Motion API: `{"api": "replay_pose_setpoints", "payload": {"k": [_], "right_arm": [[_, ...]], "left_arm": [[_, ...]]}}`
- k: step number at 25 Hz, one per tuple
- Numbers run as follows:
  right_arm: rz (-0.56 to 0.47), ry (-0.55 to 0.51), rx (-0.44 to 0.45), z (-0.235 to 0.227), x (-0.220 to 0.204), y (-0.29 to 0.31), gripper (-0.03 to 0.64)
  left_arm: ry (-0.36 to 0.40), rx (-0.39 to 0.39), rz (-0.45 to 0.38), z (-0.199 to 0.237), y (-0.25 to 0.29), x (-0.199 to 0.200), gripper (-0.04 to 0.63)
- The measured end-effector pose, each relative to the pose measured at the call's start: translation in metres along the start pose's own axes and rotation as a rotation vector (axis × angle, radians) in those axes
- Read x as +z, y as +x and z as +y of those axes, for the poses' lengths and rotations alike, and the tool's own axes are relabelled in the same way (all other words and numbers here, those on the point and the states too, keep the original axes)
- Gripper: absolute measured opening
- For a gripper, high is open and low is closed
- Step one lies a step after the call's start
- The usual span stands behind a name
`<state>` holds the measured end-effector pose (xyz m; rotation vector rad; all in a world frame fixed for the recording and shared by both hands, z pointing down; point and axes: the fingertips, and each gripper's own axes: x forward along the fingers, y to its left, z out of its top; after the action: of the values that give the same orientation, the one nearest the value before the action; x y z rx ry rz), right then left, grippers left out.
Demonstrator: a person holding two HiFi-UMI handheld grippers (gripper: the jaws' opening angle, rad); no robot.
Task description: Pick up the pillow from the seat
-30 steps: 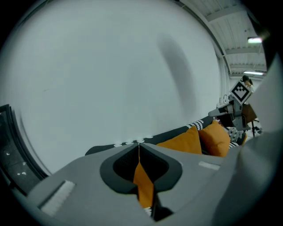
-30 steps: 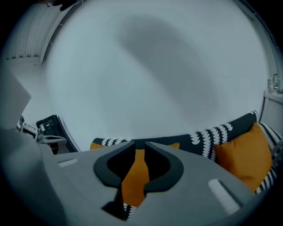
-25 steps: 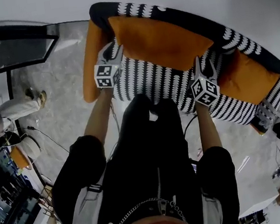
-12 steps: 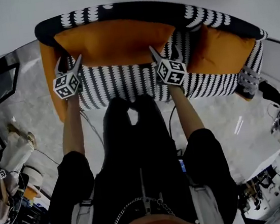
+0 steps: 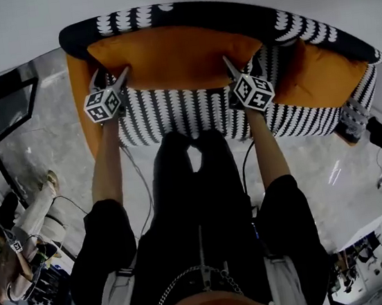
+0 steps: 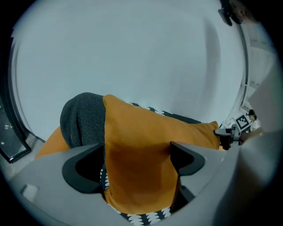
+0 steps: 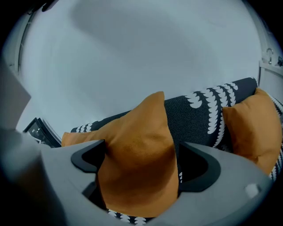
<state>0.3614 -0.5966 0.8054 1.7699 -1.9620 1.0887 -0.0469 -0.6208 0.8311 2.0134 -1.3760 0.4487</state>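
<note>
1. On the striped seat (image 5: 186,114) of a black-and-white patterned sofa (image 5: 186,13), a long orange fabric pillow (image 5: 175,56) stands on its edge and leans against the backrest.
2. The left gripper (image 5: 111,78) sits at the pillow's left end. In the left gripper view its dark fingers (image 6: 84,170) are opening, spread wide, and the pillow's corner (image 6: 137,145) fills the gap between them without being squeezed flat.
3. The right gripper (image 5: 240,72) sits at the pillow's right end. Its fingers (image 7: 199,170) are opening too, wide apart, with the other orange corner (image 7: 141,163) standing full between them.
4. A second orange pillow (image 5: 317,76) rests at the sofa's right end, just beside the first.
5. Both of the person's arms reach forward over a grey marbled floor (image 5: 56,138).
</note>
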Motion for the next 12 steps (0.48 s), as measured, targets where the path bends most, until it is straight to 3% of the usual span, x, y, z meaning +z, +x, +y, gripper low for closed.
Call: {"api": "replay_pose_setpoints", "payload": {"k": [5,12], "right_arm": [[0.038,0.031,0.04,-0.001,-0.003,0.009,0.517],[0.076,0.013,0.057,0.004,-0.015,0.013,0.467]], "left_arm": [[-0.014,-0.043,0.01,-0.002,0.01,-0.001,0.459],[-0.017,-0.107,0.032,-0.013,0.011,-0.009,0.356]]}}
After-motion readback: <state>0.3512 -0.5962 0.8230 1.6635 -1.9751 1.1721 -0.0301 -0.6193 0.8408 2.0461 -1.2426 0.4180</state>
